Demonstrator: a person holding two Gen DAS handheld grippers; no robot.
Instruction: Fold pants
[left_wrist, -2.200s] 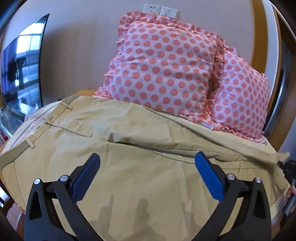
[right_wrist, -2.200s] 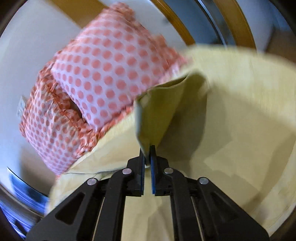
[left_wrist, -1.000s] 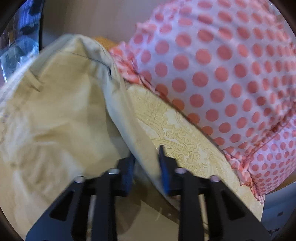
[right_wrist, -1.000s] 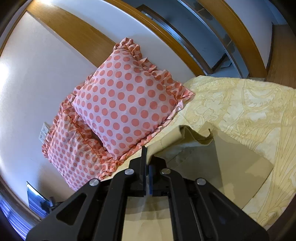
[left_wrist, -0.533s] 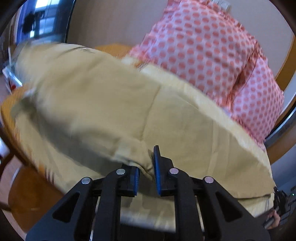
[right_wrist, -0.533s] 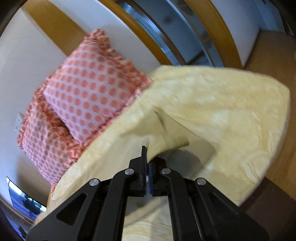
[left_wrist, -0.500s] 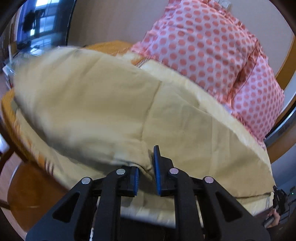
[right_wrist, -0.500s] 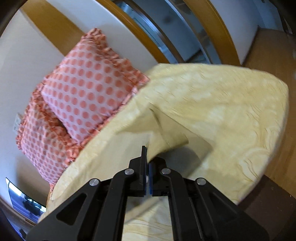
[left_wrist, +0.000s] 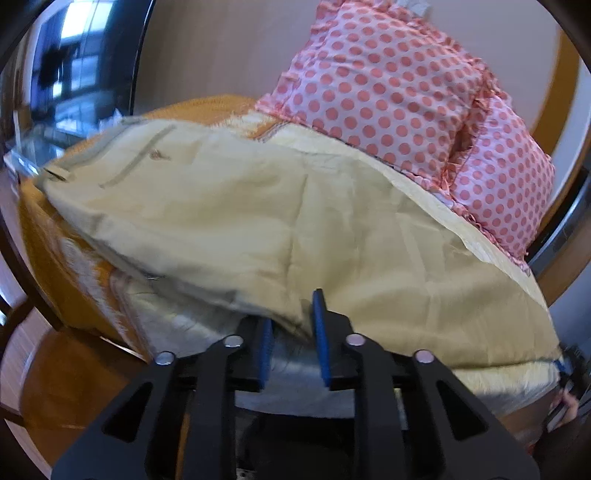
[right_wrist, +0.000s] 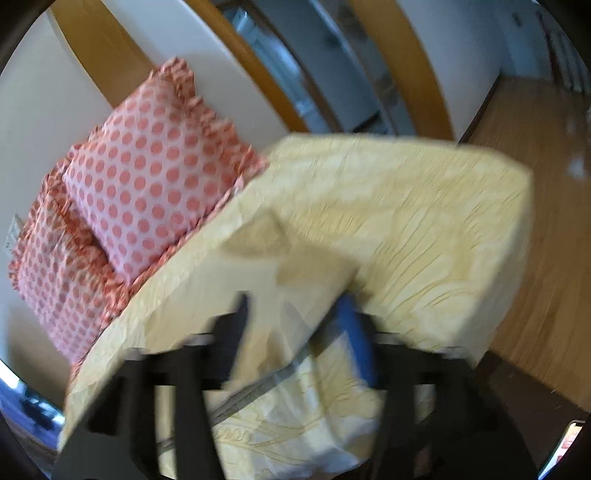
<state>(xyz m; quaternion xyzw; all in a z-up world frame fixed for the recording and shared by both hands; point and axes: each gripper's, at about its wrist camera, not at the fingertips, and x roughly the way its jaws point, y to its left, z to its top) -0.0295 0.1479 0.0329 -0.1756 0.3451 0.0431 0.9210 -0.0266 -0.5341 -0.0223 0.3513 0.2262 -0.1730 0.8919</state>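
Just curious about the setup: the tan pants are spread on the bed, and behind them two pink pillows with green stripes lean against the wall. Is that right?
Not quite. The pillows are pink with red-orange polka dots, not green stripes; both wrist views show the dots clearly. The rest holds: the tan pants lie spread on the bed, and the two pillows stand behind them against the wall.

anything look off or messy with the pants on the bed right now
Slightly. The tan pants lie askew: their near edge hangs past the front of the bed rather than flat on it, and creases run across the cloth. Cloth sits between the opening jaws of the left gripper and right gripper. The two polka-dot pillows look undisturbed.
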